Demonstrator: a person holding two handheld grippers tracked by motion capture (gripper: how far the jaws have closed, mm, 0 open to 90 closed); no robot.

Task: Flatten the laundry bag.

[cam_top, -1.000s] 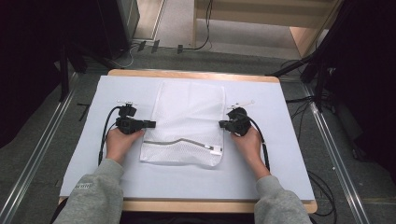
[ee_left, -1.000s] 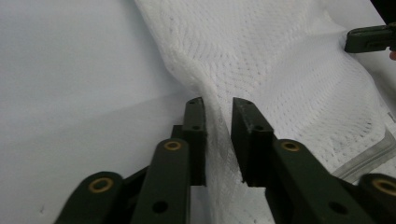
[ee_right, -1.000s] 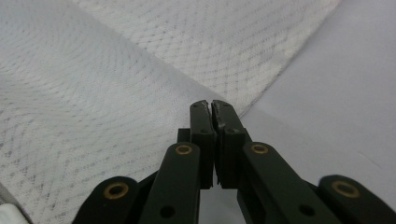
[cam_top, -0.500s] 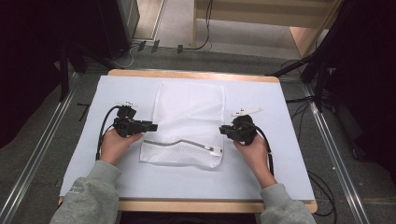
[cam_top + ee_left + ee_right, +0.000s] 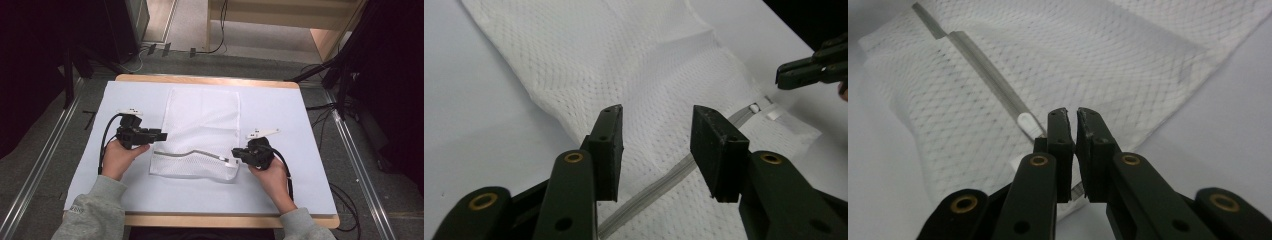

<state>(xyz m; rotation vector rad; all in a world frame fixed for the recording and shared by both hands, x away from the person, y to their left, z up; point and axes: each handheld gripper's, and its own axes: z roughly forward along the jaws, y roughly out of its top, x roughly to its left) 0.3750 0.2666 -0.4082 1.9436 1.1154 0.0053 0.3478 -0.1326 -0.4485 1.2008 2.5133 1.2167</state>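
You work at a wooden surface [image 5: 210, 80] covered by a white sheet [image 5: 280, 105] that leaves bare wood showing along the far and near edges. Around you the floor [image 5: 50, 135] is grey, with metal rails [image 5: 45, 160] running along both sides of the surface. Black cables [image 5: 220, 30] trail across the floor beyond the far edge, near a light wooden frame [image 5: 320, 40] standing at the upper right.

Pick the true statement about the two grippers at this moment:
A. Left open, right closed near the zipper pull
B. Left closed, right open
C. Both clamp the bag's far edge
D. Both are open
A: the left gripper has a wide gap between its jaws over the mesh bag, while the right gripper has its jaws nearly together beside the white zipper pull.
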